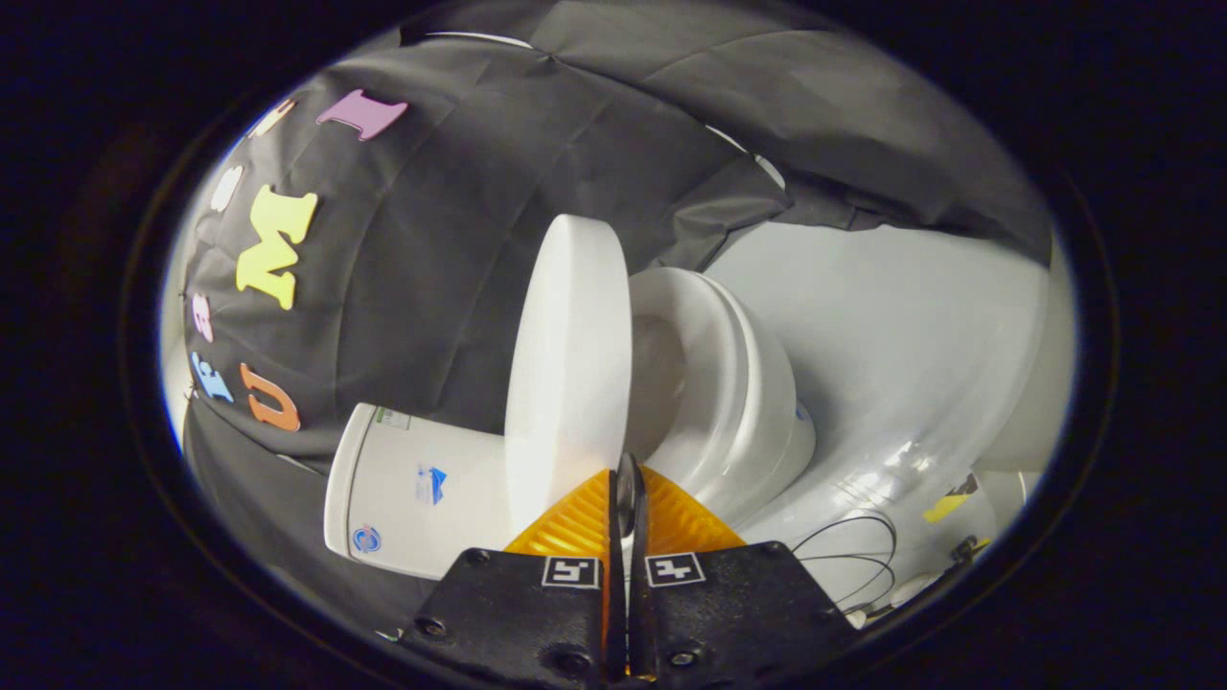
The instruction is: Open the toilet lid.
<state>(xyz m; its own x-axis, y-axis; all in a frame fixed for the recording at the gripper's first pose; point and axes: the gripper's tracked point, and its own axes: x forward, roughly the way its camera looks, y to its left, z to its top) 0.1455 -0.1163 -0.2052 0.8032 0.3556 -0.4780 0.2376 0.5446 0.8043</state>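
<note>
Hand-held gripper: the hand-held gripper [628, 498] has its two fingers drawn together with only a thin slit between them; whether anything is pinched in that slit cannot be told. The fingertips sit right at the lower edge of the toilet lid.
Fingers: the fingers [637, 508] rise side by side from two dark plates, each plate carrying a small square marker.
Toilet lid: the toilet lid [567, 369] is white and thick, raised clear of the bowl and seen nearly edge-on just ahead of the fingertips. It leans toward the tank side, with a wide gap between it and the seat.
Toilet seat and bowl: the toilet bowl [743, 402] lies just beyond the lid on the other side of it from the tank, its white seat ring and shaded hollow open to view.
Tank: the tank [412, 489] is white, next to the lid's back face, with small blue marks on its side.
Floor: the floor [901, 326] is pale and glossy beyond the bowl.
Cable: thin dark cable [853, 556] loops on the floor near the base of the bowl.
Tape: a bit of yellow tape [949, 503] lies on the floor farther out.
</note>
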